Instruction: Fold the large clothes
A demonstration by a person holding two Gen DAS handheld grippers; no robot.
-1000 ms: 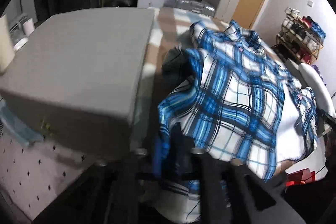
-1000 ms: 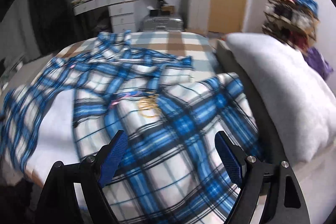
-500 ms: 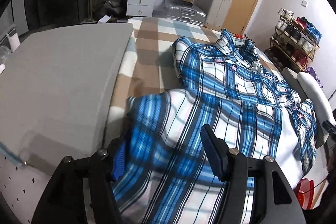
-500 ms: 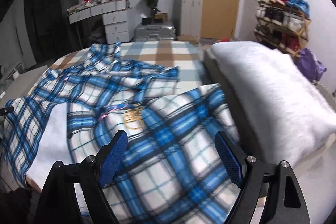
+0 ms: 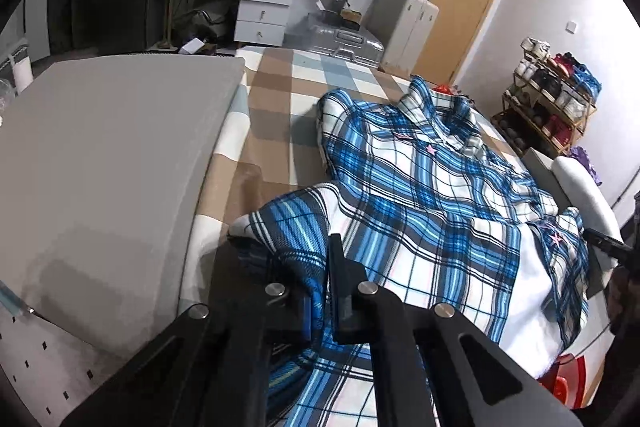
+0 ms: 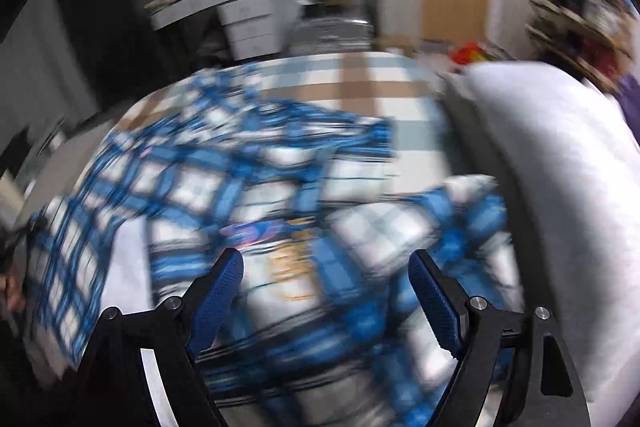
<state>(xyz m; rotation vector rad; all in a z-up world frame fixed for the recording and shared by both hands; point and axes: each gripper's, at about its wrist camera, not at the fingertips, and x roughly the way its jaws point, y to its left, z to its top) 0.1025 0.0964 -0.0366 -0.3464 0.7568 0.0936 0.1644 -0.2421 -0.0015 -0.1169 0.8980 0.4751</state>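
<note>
Cluttered bedroom, checked bedspread [image 5: 276, 83] as your work surface. The plaid shirt [image 5: 420, 195] lies spread and rumpled ahead of both sets of fingers, collar at the far end, no clean fold visible, so you're early in the task. Your left gripper [image 5: 318, 267] is clamped tight on a bunched near corner of the fabric. Your right gripper [image 6: 326, 291] hangs wide, pads clear of the cloth, shirt below and between them; that view is blurred. Left to do: grab the other corner, fold over, flatten.
</note>
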